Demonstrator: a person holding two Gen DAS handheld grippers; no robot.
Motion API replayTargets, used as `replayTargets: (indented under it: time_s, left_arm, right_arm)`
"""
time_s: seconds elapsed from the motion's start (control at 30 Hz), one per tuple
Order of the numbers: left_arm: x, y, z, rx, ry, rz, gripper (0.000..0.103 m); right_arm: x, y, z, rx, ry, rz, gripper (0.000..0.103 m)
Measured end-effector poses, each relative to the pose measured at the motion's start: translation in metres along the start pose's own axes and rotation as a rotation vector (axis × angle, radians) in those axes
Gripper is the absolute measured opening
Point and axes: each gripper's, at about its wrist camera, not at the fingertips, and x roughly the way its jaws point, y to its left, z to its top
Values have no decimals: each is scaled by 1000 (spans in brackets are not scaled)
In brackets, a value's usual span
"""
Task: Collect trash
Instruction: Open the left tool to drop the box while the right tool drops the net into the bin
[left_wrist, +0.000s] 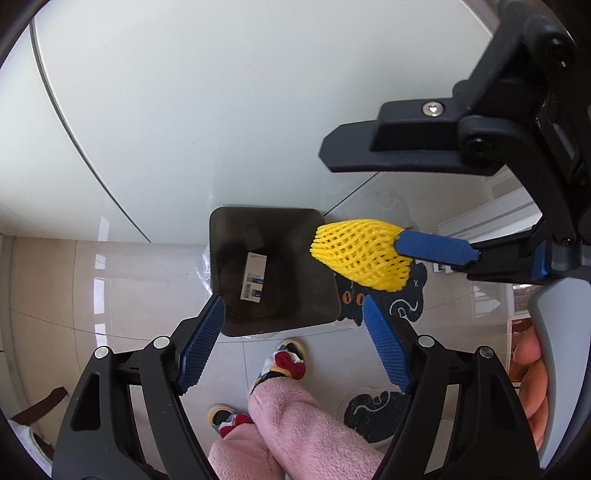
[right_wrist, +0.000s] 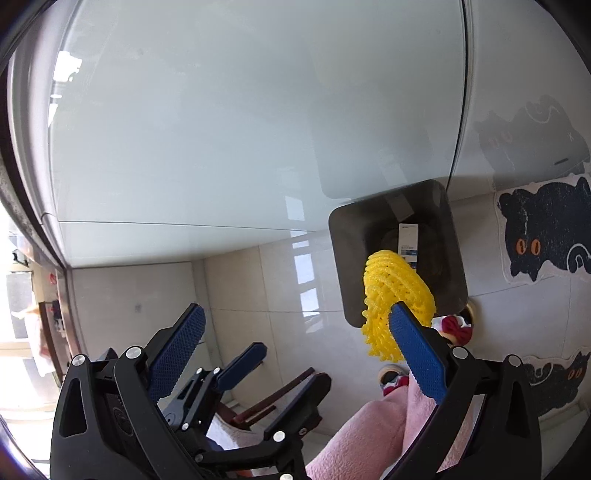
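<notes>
A yellow foam fruit net (left_wrist: 360, 254) hangs at the tip of my right gripper's blue finger (left_wrist: 436, 249), over the rim of a dark square trash bin (left_wrist: 295, 229) on the floor. In the right wrist view the net (right_wrist: 395, 291) clings to the right finger (right_wrist: 417, 350) while the jaws stand wide apart, so my right gripper (right_wrist: 295, 325) is open. A white boxed item (left_wrist: 254, 277) lies inside the bin (right_wrist: 343, 236). My left gripper (left_wrist: 293, 339) is open and empty above the bin's near edge.
A glass tabletop (left_wrist: 184, 110) spans the upper view. Black cat-shaped mats (right_wrist: 543, 232) lie on the tiled floor right of the bin. The person's pink-trousered legs (left_wrist: 295, 424) and patterned slippers (left_wrist: 288, 362) stand near the bin. A chair (right_wrist: 280, 398) is below.
</notes>
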Motion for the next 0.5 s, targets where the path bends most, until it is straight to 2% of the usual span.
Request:
replayTargets:
  time_s: [0.1,0.2,0.37,0.5]
  left_arm:
    - [-2,-7,4,-2,-7,-46,65]
    - [-6,-12,5,3,-13,-82,64]
    - [-11,-16,4,34,-22,-68,64]
    - [-16,-17,3,39,-30,-41,64]
  right_arm:
    - [-5,0,-1,36,-3,56,100]
    - [-11,1,-2,50,2,85,99]
    - [-24,4,-6,100,15,185,100]
    - [-39,16,-12,90,26,194,99]
